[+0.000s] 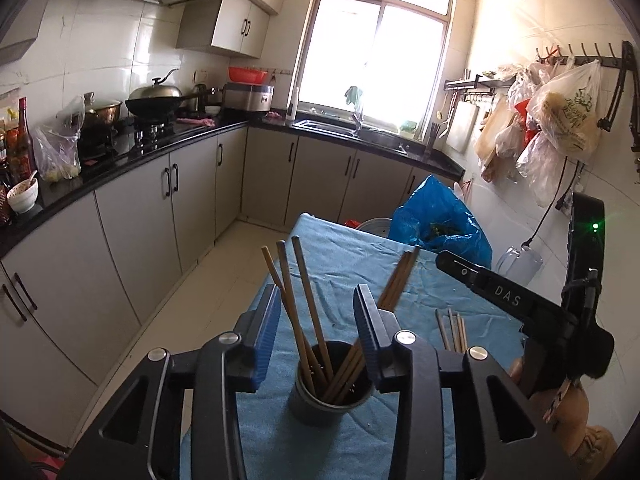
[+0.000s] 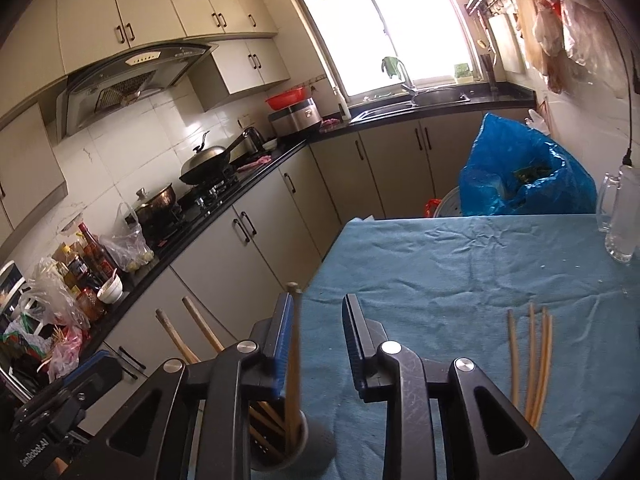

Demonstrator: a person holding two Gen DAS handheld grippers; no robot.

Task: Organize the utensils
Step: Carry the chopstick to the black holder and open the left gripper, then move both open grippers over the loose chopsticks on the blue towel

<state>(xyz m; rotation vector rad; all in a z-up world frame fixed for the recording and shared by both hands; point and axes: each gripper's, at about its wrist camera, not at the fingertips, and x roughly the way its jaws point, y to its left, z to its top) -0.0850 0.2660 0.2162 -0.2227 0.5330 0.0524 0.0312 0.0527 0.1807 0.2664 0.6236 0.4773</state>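
Your left gripper (image 1: 316, 332) stands part open above the dark cup (image 1: 330, 390), blue pads apart — nothing pinched. Three chopsticks (image 1: 306, 300) rise from the cup between the two fingers and lean left; the pads do not press on them. A second bundle (image 1: 394, 286) leans right out of the same cup, crossing behind the right finger.

Your right gripper (image 2: 316, 344) is also part open. One chopstick (image 2: 295, 360), blurred, runs down along the inner face of its left pad (image 2: 282, 344) into the cup (image 2: 296, 440); whether the pad touches the stick you cannot tell from this view, but the other pad stands clear of it, so no grip. Two more stick ends (image 2: 192, 328) show left of that finger.

Outward: the cup sits upright on a blue cloth (image 1: 348, 264) covering the table, near its left edge. Loose chopsticks (image 2: 532, 364) lie flat on the cloth to the right of the cup, roughly side by side, well apart from it — the left view shows the same group (image 1: 452, 330) past your right gripper's body (image 1: 500, 292).

Farther back, a glass mug (image 2: 620, 220) stands at the cloth's right edge. A blue plastic bag (image 2: 520, 172) sits beyond the table's far end. Black counter (image 1: 160, 148) with wok (image 1: 154, 102) runs along the left wall.
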